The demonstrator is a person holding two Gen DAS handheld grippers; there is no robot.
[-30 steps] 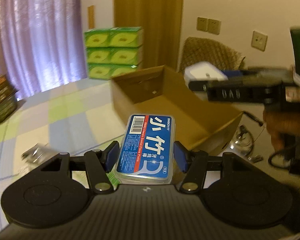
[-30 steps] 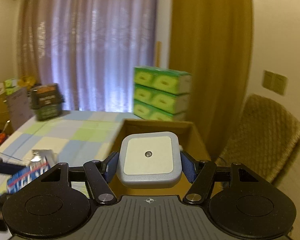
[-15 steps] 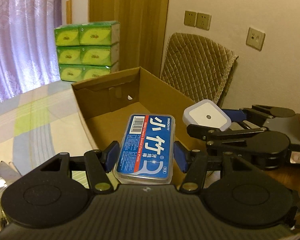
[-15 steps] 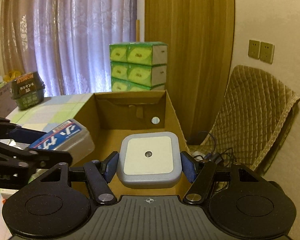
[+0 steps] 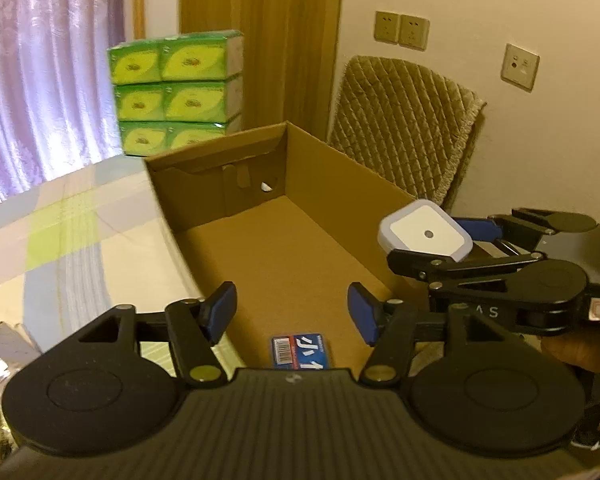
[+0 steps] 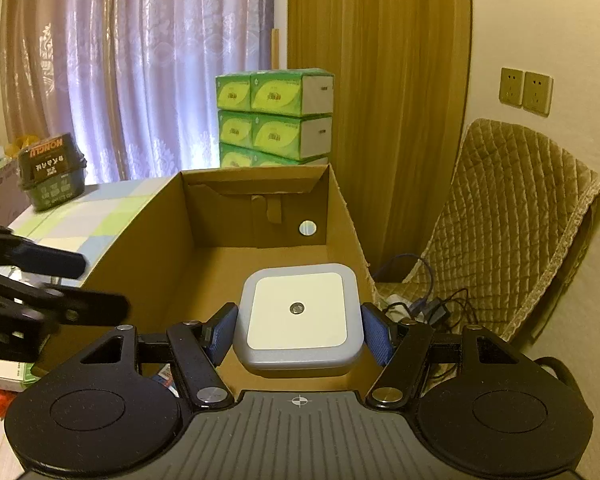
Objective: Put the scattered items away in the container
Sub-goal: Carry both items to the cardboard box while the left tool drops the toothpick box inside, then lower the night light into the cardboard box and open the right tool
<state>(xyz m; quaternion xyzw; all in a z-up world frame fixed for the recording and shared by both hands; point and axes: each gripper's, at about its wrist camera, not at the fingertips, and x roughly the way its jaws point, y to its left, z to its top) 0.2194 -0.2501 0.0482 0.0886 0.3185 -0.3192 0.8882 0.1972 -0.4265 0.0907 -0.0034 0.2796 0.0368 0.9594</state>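
While the left gripper (image 5: 292, 314) is spread empty above the blue floss box (image 5: 300, 351) at lower centre in the cardboard box (image 5: 340, 184), a white night light (image 6: 299, 316) is clamped by the right gripper (image 6: 299, 334).

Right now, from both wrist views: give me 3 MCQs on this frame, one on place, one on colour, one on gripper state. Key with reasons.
1. Where is the blue floss-pick case?
A. in the left gripper
B. on the cardboard box floor
C. on the chair

2. The stacked tissue packs are mostly:
A. green
B. red
C. black

3. The right gripper is:
A. open, empty
B. shut on the square white night light
C. out of view

Key: B, it lies below the open left gripper; A, green wrappers; B, both pads press its sides.
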